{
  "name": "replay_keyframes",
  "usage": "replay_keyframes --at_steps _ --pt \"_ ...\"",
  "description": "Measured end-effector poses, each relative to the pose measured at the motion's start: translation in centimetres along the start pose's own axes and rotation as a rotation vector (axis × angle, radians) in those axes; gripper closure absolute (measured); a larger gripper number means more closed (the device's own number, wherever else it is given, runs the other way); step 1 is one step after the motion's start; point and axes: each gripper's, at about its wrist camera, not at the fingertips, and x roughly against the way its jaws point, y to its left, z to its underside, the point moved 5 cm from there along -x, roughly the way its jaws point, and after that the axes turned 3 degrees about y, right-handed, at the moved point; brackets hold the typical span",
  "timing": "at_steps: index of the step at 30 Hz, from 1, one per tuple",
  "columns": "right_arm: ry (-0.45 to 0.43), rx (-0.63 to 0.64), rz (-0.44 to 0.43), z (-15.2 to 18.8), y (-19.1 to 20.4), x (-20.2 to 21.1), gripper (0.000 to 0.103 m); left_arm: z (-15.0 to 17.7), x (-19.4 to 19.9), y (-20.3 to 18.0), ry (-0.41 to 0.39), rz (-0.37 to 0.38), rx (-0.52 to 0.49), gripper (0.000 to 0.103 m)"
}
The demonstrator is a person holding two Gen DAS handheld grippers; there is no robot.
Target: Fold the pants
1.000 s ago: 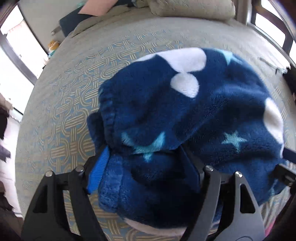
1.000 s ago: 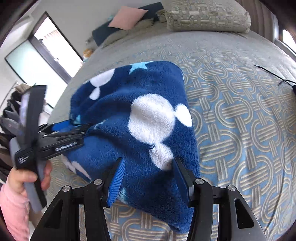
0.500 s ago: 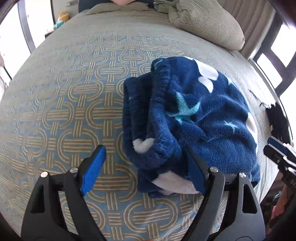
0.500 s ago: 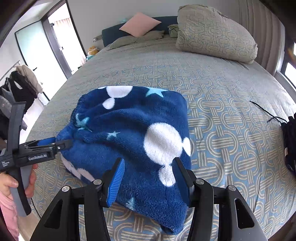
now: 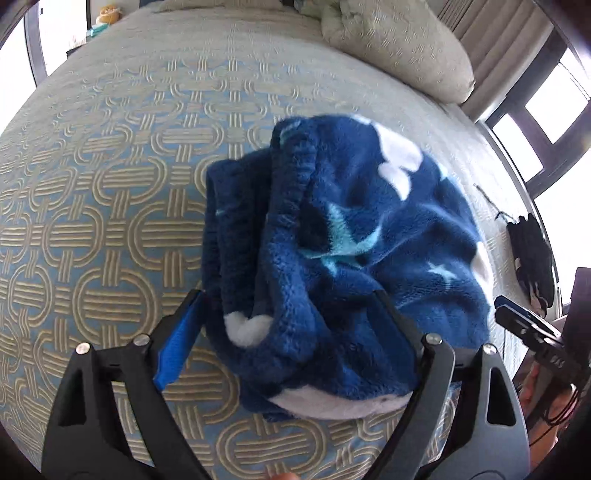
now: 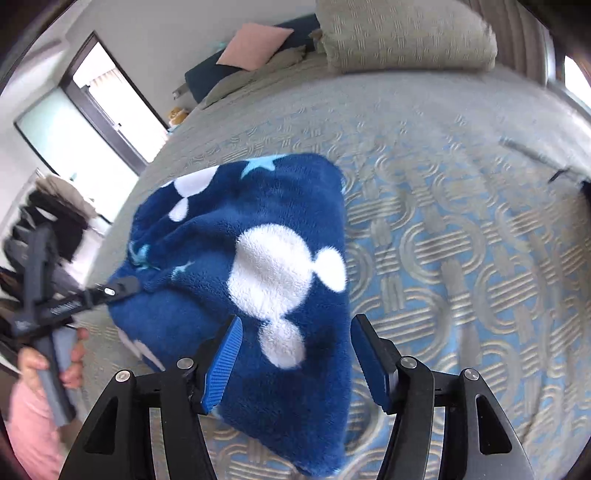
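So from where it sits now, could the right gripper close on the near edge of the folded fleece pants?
Probably yes. The right gripper is open with the blue fleece pants lying between its fingers on the patterned bedspread, nothing in between. The left gripper is at the other side, clear of it.

Open bedspread on both sides of the folded pile

Bare bedspread [image 5: 92, 229] is seen left of the folded pants [image 5: 351, 258], and more lies to their right in the right wrist view. Passage at the head of the bed is blocked by a pillow [image 6: 402, 33]. A dark bundle [image 5: 532, 254] with a cord is found near the right edge.
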Motion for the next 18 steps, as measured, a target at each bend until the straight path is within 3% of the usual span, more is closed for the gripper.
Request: replay_keyframes --at_steps 3,8,13,18 --pt "0.074 -0.097 -0.115 -0.4 -1.4 -1.6 0.038 0.5 -1.7 0.6 0.081 0.058 0.032 0.014" --pt "0.13 -0.131 -0.145 -0.7 -2.6 -2.7 0.035 1.3 -3.4 2.6 0.167 0.231 0.208 0.014" --pt "0.19 -0.186 -0.161 -1.0 -3.0 -4.1 0.027 1.3 -3.7 2.2 0.138 0.176 0.146 0.002" --pt "0.219 -0.184 -0.189 -1.3 -2.1 -5.4 0.025 1.5 -5.0 3.4 0.182 0.272 0.241 0.0"
